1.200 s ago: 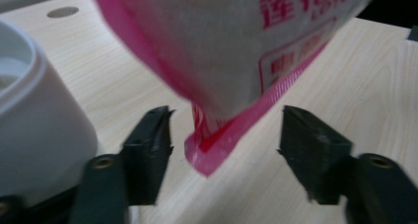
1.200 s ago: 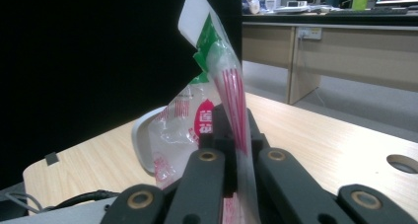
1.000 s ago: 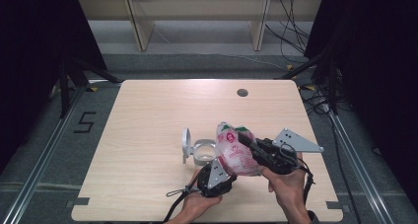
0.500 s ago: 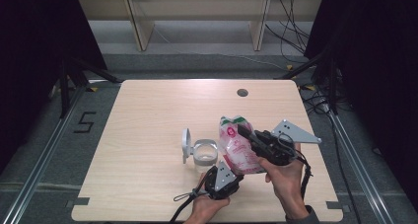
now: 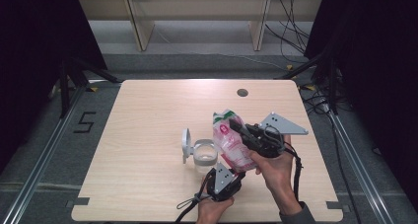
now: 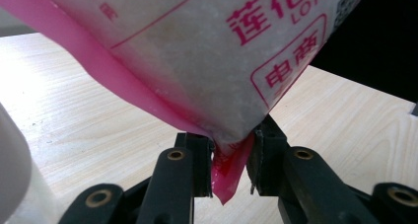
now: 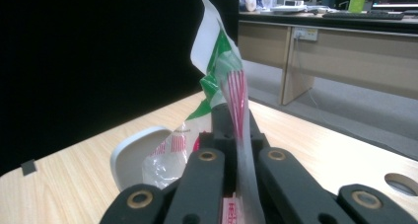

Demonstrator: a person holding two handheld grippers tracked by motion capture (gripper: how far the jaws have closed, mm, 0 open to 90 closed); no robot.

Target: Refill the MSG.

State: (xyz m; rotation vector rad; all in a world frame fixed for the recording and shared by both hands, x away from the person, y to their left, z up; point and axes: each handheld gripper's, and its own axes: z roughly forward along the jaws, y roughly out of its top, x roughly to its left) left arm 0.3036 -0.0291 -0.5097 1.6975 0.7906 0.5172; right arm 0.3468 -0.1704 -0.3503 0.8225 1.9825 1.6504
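Observation:
A pink and white printed bag (image 5: 227,141) hangs tilted over the table's front middle, held at both ends. My right gripper (image 5: 236,127) is shut on its upper part, and the green and white top edge (image 7: 217,61) rises from between its jaws (image 7: 235,123). My left gripper (image 5: 226,172) sits below the bag. Its jaws have just been closing, and its pads (image 6: 201,157) now pinch the bag's pink bottom corner (image 6: 227,177). Left of the bag stands a clear round jar (image 5: 203,154) with its white lid (image 5: 186,144) flipped up.
The light wooden table (image 5: 148,115) has a round cable hole (image 5: 242,92) near its far edge. Black frame rails run along both sides, and cables lie on the floor beyond the right far corner. A person's hands hold both grippers at the front edge.
My right gripper has moved away and slightly up with the bag's top, stretching the bag. The left gripper has shifted a little right under the bag's bottom corner.

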